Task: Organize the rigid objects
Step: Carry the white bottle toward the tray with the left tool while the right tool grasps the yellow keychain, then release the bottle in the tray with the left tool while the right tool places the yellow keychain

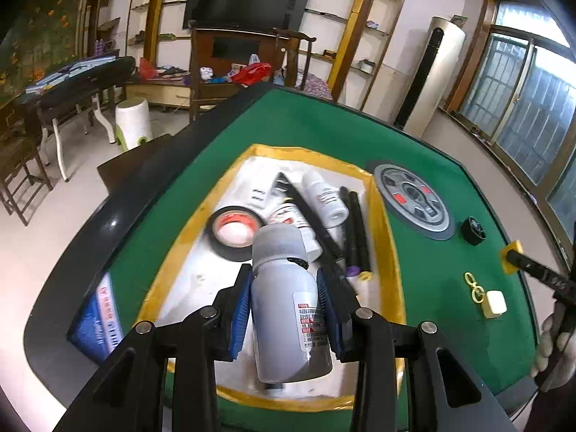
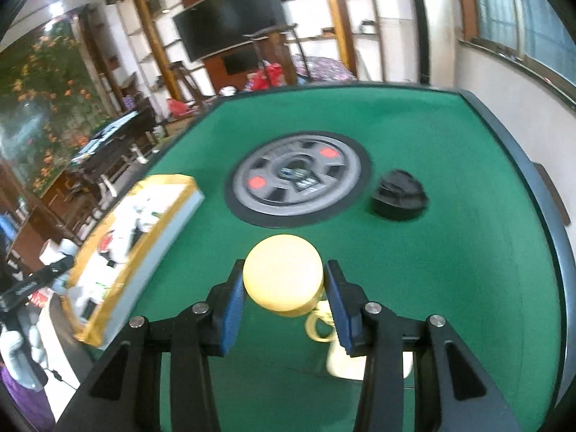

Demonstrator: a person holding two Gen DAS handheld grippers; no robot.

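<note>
My left gripper [image 1: 284, 288] is shut on a grey plastic bottle [image 1: 284, 306] with a white label and holds it over the white tray with a yellow rim [image 1: 378, 212]. In the tray lie a black tape roll [image 1: 234, 232], white bottles [image 1: 324, 198] and black markers [image 1: 354, 230]. My right gripper [image 2: 284, 284] is shut on a round cream-yellow lid [image 2: 282, 273] above the green table [image 2: 450, 252]. A cream object with a yellow ring [image 2: 320, 324] lies under it; it also shows in the left wrist view [image 1: 494, 302].
A grey round dial panel [image 2: 297, 176] sits in the table's middle. A black cap [image 2: 397, 194] lies to its right. A blue packet [image 1: 102, 316] lies in the slot at the table's left edge. The tray shows at the left in the right wrist view [image 2: 144, 252].
</note>
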